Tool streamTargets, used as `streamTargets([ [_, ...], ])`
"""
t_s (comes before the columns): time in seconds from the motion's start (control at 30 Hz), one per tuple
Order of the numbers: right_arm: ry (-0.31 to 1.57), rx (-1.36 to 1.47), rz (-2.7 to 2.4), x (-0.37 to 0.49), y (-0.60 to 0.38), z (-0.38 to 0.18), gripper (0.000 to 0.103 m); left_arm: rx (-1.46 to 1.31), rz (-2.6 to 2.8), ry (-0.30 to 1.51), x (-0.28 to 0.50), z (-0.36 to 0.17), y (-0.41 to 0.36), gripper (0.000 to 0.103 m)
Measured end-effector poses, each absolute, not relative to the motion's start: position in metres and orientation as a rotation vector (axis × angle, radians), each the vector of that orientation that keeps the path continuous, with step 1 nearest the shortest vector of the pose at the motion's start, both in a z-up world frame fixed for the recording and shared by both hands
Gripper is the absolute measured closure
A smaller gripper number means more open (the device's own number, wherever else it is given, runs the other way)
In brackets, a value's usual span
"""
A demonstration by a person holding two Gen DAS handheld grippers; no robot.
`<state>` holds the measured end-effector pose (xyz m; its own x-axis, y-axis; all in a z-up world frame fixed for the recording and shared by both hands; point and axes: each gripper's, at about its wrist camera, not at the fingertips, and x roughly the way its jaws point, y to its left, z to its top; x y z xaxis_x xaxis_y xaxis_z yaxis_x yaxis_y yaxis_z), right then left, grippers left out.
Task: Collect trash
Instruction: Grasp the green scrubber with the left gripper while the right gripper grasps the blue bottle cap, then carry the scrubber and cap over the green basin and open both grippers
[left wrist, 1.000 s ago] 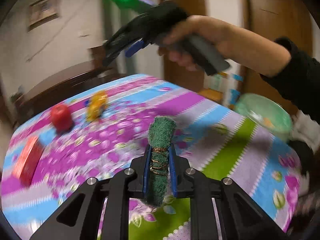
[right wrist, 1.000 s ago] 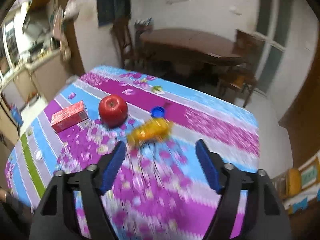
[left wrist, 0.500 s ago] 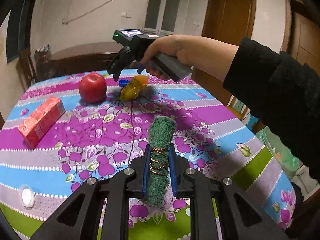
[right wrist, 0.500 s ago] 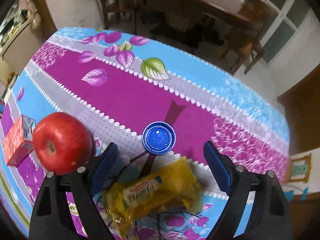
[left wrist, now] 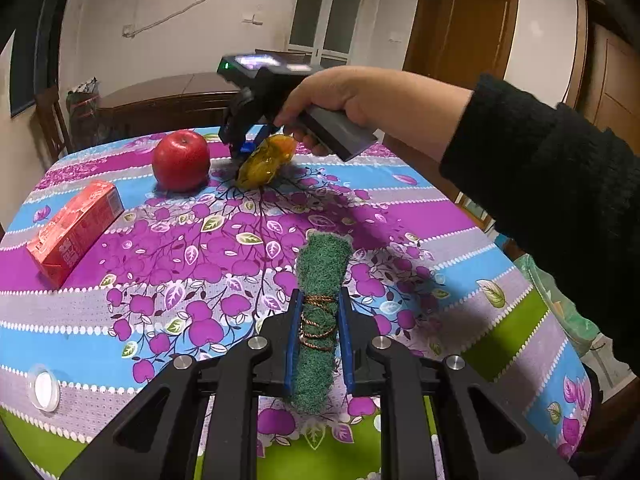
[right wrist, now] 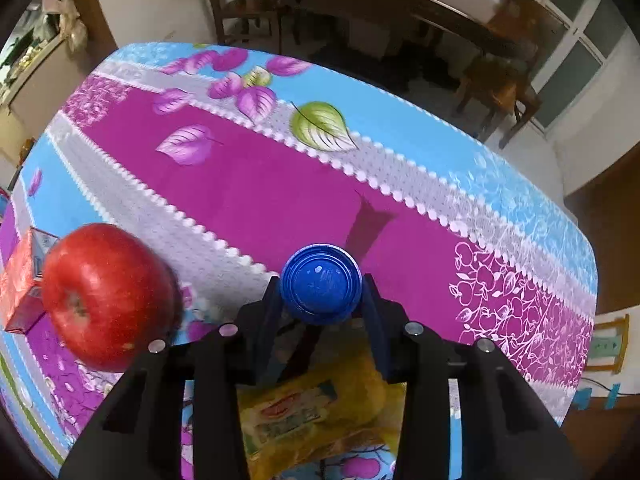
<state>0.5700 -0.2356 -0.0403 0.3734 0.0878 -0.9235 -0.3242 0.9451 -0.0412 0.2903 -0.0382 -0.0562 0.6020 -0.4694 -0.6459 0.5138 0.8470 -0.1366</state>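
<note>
My left gripper (left wrist: 319,312) is shut on a rolled green scouring pad (left wrist: 320,296) bound with copper wire, held above the near part of the table. My right gripper (right wrist: 321,294) is shut on a blue bottle cap (right wrist: 321,284) at the far side of the table; in the left wrist view the right gripper (left wrist: 245,145) points down there. A yellow snack wrapper (right wrist: 316,412) lies just under the right gripper, and also shows in the left wrist view (left wrist: 264,162).
A red apple (left wrist: 181,165) stands left of the wrapper, a red carton (left wrist: 76,230) further left. A small clear lid (left wrist: 43,387) lies at the near left. A green bag (left wrist: 560,300) hangs off the table's right edge. The flowered tablecloth (left wrist: 200,260) covers the table.
My right gripper has come down over the blue cap and closed on it. The left gripper holds the green pad as before, with its view shifted a little.
</note>
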Motion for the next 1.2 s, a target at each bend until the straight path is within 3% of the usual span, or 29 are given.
streamTargets([
  [0.17, 0.995, -0.169, 0.326, 0.528, -0.239, 0.025, 0.065, 0.085, -0.557, 0.724, 0.289, -0.059, -0.04, 0.085],
  [0.4, 0.707, -0.116, 0.351, 0.346, -0.286, 0.11, 0.065, 0.157, -0.516, 0.7, 0.282, -0.066, -0.052, 0.085],
  [0.6, 0.513, -0.14, 0.197, 0.141, -0.325, 0.086, 0.065, 0.192, -0.455, 0.677, 0.265, -0.054, -0.071, 0.085],
  [0.77, 0.394, -0.205, 0.051, 0.052, -0.322, 0.044, 0.065, 0.216, -0.432, 0.641, 0.235, -0.038, -0.1, 0.085],
  [1.0, 0.283, -0.195, -0.149, 0.012, -0.378, 0.064, 0.065, 0.271, -0.514, 0.52, 0.188, 0.011, -0.181, 0.085],
  [1.2, 0.349, -0.09, -0.269, -0.006, -0.467, 0.09, 0.065, 0.324, -0.633, 0.447, 0.157, 0.042, -0.272, 0.085],
])
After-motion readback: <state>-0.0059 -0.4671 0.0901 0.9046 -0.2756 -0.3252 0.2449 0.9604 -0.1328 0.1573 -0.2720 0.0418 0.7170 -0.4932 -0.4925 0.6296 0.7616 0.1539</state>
